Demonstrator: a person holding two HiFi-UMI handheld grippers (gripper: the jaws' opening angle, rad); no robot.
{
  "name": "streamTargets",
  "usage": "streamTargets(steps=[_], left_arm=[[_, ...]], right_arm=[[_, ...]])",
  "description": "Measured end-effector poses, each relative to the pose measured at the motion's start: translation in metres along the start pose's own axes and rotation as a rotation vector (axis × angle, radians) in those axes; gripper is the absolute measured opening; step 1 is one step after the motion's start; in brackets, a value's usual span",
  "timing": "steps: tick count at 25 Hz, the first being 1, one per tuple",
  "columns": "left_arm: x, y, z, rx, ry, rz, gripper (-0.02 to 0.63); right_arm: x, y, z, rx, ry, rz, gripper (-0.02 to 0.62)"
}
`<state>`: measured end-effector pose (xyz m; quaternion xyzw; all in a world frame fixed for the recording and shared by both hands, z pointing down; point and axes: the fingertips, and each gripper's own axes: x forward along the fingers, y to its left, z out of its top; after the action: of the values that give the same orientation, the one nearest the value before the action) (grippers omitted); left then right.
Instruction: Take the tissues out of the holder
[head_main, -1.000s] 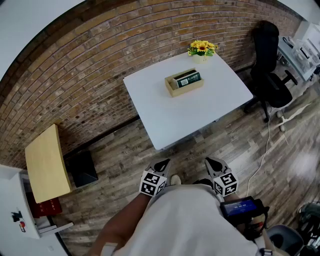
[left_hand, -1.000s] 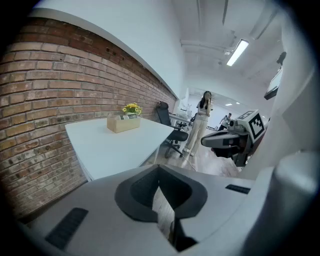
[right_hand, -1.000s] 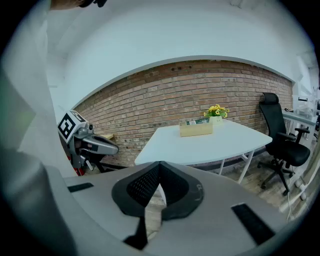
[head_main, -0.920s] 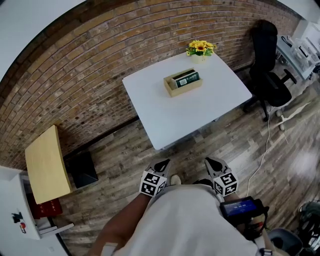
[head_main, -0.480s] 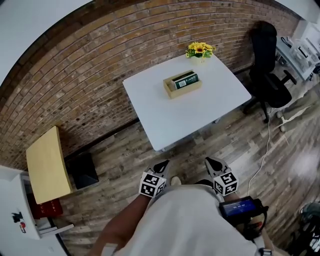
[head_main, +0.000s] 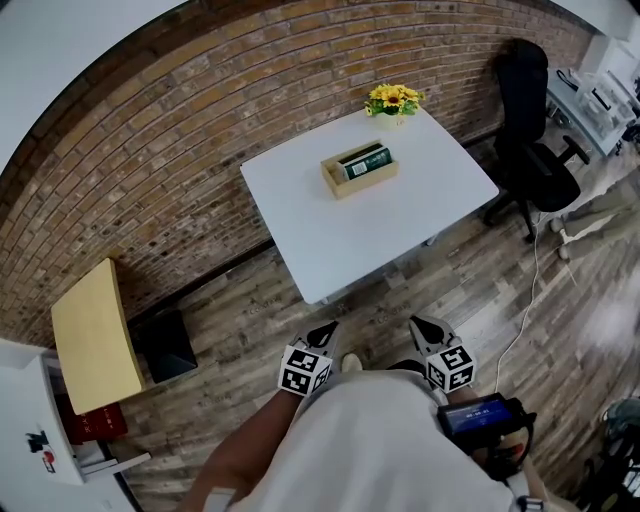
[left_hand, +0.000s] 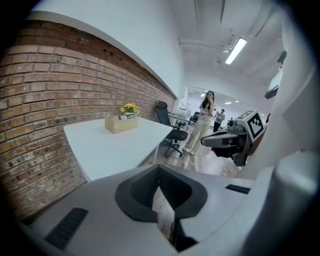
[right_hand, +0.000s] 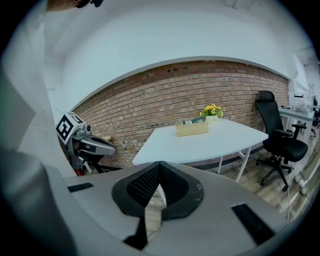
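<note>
1. The tissues (head_main: 364, 160) are a green pack that sits inside the open-topped wooden holder (head_main: 362, 182). No part of the pack is lifted out; I judge the task not yet begun.
2. The holder stands on the far half of the white counter (head_main: 370, 235), near the yellow flowers (head_main: 392, 98) at the far corner but apart from them.
3. The long axis of the holder runs across my line of approach, left to right in the head view, with its right end turned slightly away. The pack lies along that same axis.
4. The left gripper (head_main: 322, 328) is held close to the body, over the wood floor. Its jaws are together, with nothing between them.
5. The right gripper (head_main: 425, 325) is held level with the left. Its jaws are likewise together and empty.
6. The holder lies straight ahead of both grippers and well apart from them, beyond a strip of floor and the near edge of the counter.
7. In the head view the holder falls between the two grippers, a little more in line with the left. I judge neither hand clearly nearer.
8. The next move calls for closing that gap first, then parting a gripper's jaws above the pack, across its short side.
</note>
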<state>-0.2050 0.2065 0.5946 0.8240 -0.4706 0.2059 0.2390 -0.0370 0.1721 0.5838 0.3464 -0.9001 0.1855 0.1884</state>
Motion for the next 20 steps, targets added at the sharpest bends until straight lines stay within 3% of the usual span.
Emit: streamTargets(steps=[20], left_arm=[[0.007,0.009,0.000,0.000,0.012,-0.018,0.009]], right_arm=[[0.006,-0.007,0.003,0.014,0.008,-0.032,0.006]])
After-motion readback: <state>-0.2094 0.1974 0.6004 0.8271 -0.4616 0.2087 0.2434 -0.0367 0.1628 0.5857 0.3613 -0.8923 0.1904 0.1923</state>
